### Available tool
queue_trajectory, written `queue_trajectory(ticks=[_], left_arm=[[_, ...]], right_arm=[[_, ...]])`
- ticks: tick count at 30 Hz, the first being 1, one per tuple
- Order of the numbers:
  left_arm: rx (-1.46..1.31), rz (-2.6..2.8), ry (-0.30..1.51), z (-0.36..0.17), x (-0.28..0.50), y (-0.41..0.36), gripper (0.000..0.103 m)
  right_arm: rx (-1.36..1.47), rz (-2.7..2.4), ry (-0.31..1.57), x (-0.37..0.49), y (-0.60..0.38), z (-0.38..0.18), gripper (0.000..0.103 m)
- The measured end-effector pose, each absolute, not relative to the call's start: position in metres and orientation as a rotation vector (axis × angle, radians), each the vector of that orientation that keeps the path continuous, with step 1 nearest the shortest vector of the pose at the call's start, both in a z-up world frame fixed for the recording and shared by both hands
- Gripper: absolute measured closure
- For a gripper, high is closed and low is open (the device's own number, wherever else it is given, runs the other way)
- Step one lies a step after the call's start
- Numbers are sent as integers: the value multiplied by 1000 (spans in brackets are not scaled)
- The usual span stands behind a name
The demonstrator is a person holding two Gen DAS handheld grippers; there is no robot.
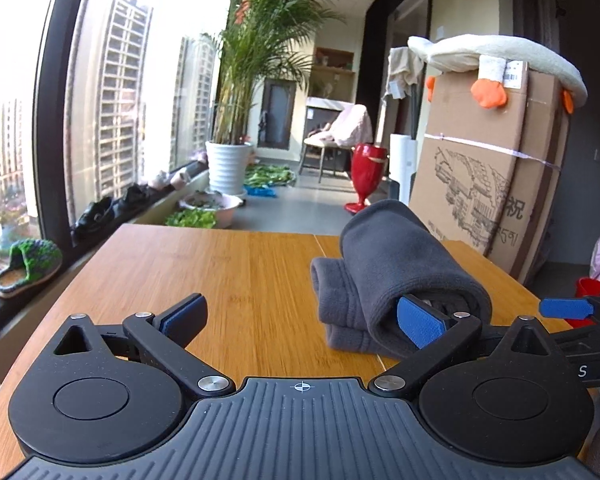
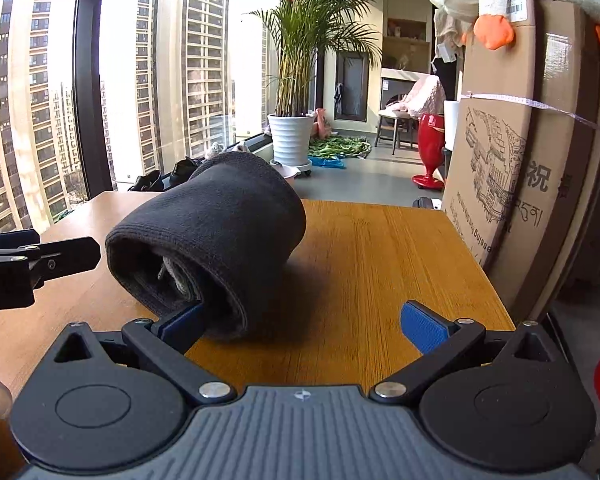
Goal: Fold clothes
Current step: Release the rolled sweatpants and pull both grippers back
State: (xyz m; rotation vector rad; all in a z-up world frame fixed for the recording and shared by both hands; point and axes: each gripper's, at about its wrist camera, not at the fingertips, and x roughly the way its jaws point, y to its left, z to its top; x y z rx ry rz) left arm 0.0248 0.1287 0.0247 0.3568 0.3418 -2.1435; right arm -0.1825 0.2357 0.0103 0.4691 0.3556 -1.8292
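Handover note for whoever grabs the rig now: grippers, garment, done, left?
Left gripper: jaws wide open, holding nothing; its right pad sits at the roll's open end.
Right gripper: open, left pad against the roll's near end, no grip.
Dark grey fleece garment: rolled up, lying on the wooden table.
Done: folding and rolling look finished.
Left: probably pull both grippers clear.

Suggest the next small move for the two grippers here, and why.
Probably draw both back. The left gripper and right gripper stand open, each with one pad at the open end of the grey garment, which lies folded over on the wooden table.
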Motion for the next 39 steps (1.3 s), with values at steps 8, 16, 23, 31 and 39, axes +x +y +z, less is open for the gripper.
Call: queue_trajectory(ticks=[8,16,23,31,39], left_arm=[[386,-2092,295,25,37,167,0],[360,-2113,153,30,45,216,0],[383,-2106,182,29,44,215,0],[385,-2095,255,25,49,206,0],[391,-2098,257,25,50,205,0]], right_arm=[[561,-1801,250,-181,266,9,0],[443,-1931,184,-157,320,14,0],[247,-1919,223,-127,334,21,0],[334,-1934,199,-140,330,22,0],[336,-1942,214,-135,330,22,0]])
